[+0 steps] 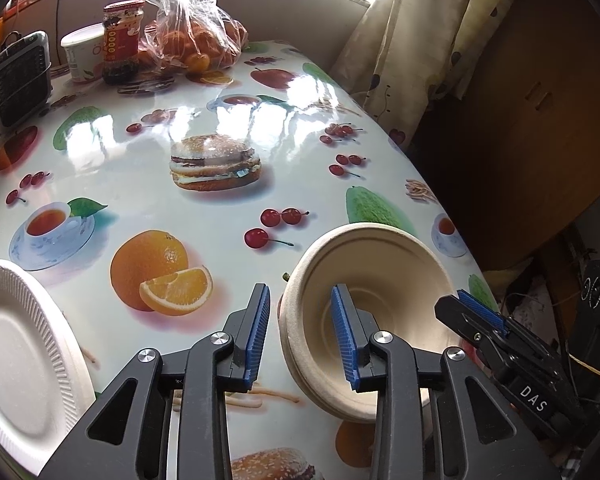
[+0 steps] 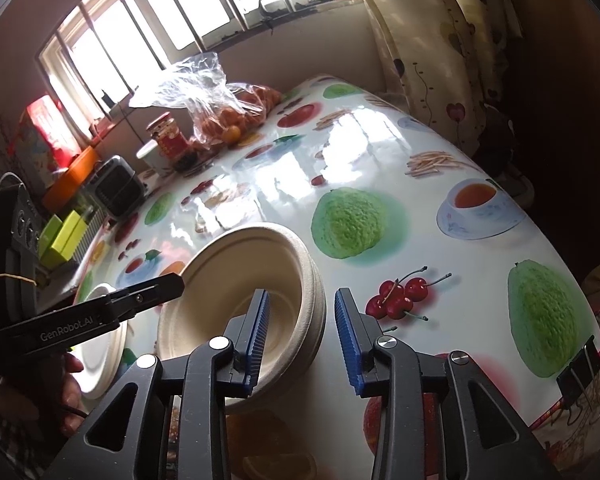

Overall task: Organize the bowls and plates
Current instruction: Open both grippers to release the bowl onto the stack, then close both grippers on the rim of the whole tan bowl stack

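Observation:
A stack of beige paper bowls (image 1: 380, 264) (image 2: 236, 272) rests tilted on the fruit-print table (image 1: 220, 120) near its front edge. My left gripper (image 1: 302, 332) is open astride the stack's left rim, one pad outside and one inside, with a gap on each side. My right gripper (image 2: 302, 336) is open astride the opposite rim in the same way, its pads clear of the rim. A white ridged plate (image 1: 16, 344) (image 2: 100, 344) lies to the left of the bowls, beyond the left gripper.
At the far end stand a bag of oranges (image 1: 196, 40), a red-lidded jar (image 1: 122, 40), a white cup (image 1: 80, 52) and a small black heater (image 1: 18, 80). A curtain (image 1: 412, 40) hangs by the table's right edge. A binder clip (image 2: 580, 368) grips the cloth's corner.

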A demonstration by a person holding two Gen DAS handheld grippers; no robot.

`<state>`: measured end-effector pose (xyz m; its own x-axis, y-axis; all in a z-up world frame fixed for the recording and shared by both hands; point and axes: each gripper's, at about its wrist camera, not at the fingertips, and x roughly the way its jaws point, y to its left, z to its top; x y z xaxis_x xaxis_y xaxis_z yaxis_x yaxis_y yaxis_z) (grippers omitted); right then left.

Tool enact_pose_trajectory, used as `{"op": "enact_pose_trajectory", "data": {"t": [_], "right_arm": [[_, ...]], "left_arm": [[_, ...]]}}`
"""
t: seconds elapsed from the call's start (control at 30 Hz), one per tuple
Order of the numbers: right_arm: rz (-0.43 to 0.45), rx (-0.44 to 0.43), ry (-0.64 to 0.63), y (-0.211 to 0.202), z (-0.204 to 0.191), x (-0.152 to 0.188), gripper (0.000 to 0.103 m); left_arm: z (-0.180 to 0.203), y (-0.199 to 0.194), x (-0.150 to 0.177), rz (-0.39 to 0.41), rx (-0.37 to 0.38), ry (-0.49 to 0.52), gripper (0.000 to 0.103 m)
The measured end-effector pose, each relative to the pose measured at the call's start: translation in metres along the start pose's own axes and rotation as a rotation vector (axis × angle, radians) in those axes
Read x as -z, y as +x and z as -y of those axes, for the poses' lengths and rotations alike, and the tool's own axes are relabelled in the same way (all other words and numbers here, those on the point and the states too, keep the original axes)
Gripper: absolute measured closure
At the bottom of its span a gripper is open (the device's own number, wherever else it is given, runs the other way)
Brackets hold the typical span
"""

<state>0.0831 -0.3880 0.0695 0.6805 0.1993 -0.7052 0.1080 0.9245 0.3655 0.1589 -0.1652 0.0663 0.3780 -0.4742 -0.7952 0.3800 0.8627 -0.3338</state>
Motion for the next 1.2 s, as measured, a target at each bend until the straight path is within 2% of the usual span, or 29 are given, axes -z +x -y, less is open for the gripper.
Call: {"op": "enact_pose_trajectory", "data": {"t": [0.37,0.6,0.87,0.93,1.13,1.2], "right_arm": [[0.031,0.019,-0.044,-0.008,0.004,0.002,0.055],[0.027,0.046,-0.073,-0.013,0.004,0.008,0.055],[-0.015,-0.010,-0.062,-0.007,0.005,0.015,0.055],[-0.016,-0.010,-0.061,-0.007,0.005,0.016,0.055],[-0.027,-0.039,-0.049,-0.004,0.003,0.018,0.069],[-0.030,-0.047,-0.044,-0.003,0.003,0.018,0.074]], "left_arm": [[0.002,-0.006,0.004,0.038,-0.021,0.040,0.063],[-0.003,-0.011,0.013,0.036,-0.002,0.040,0.063],[-0.009,-0.002,0.020,0.002,0.034,-0.010,0.063],[-0.008,0.000,0.021,-0.006,0.040,-0.015,0.063],[-0.006,0.003,0.022,-0.016,0.048,-0.015,0.064],[-0.005,0.004,0.022,-0.019,0.047,-0.010,0.071]]}}
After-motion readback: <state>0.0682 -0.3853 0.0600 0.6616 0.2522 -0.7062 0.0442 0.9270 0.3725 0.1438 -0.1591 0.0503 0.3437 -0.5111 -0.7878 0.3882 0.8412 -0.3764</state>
